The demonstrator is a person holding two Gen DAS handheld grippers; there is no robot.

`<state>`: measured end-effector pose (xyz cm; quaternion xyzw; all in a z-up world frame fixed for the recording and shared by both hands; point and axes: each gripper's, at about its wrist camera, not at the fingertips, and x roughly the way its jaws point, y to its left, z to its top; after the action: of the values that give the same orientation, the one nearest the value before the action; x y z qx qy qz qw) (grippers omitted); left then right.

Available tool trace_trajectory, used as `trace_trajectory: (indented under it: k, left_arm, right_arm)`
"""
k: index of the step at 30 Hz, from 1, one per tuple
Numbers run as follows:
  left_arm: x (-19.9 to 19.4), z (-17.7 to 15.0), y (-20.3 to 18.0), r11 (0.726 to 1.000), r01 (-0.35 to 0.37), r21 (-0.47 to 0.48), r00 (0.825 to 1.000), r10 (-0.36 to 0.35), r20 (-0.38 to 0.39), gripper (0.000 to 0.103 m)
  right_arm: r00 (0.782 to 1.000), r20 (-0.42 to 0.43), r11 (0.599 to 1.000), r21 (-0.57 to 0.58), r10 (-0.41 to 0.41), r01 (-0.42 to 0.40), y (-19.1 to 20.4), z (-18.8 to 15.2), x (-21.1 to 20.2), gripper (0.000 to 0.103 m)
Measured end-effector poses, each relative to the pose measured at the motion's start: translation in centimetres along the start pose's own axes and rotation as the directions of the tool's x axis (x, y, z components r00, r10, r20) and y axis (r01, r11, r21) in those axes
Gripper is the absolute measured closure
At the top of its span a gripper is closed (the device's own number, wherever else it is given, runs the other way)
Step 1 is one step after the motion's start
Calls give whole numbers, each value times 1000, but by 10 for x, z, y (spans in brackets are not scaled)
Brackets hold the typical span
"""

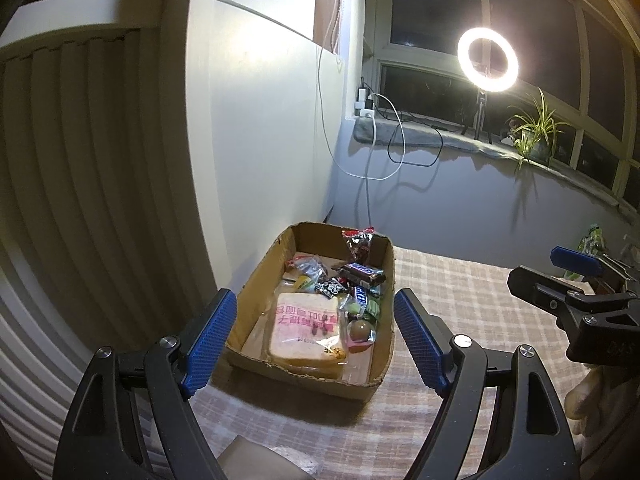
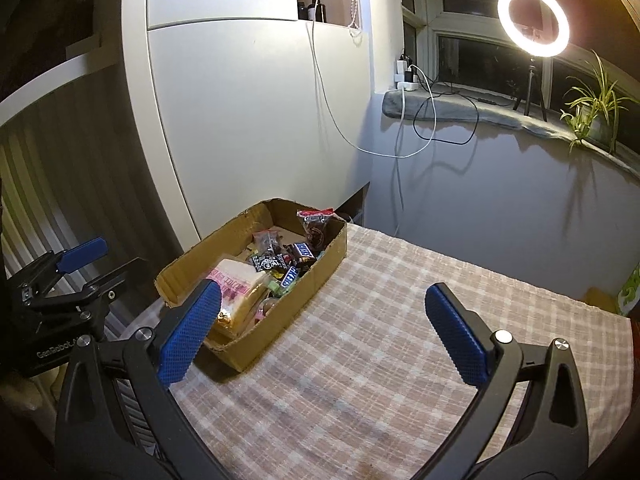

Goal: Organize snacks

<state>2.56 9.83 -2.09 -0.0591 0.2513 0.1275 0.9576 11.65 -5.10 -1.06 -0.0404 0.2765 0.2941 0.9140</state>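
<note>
While both grippers hung empty above a counter (image 2: 380, 320) covered in a pink-and-cream checked cloth, the snacks already lay gathered in a shallow cardboard box (image 1: 376, 386). The box sat near the counter's left edge, close to a white cabinet (image 2: 248, 120). Inside it, a wrapped slab of sliced bread (image 1: 306, 334) filled the near end, with chocolate bars (image 1: 362, 273), small sweets and a dark red-topped packet (image 1: 360, 246) crowded toward the far end.

The left gripper (image 1: 314, 338) stood with its blue pads spread wide, framing the box and holding nothing. The right gripper (image 2: 320, 330) was likewise spread wide and empty, over bare cloth just right of the box.

Sorting seemed nearly finished or at a pause. A green packet (image 2: 632, 288) showed at the counter's far right edge, possibly the next item; reaching it would suit the right gripper, approaching low with pads on either side of the packet.

Open cloth to the right gave generous room. Tighter spots were the box's raised walls, the cabinet to the left, and the counter's far edge by the wall.
</note>
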Motion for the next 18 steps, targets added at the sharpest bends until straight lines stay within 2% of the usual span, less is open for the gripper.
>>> trace_trajectory:
  k: [18]
  left_arm:
    - [-5,2,-4,1000,5,0,1000,-5,2,22]
  right_arm:
    - [1000,3,1000,5,21,-21,3,-1,-1,0]
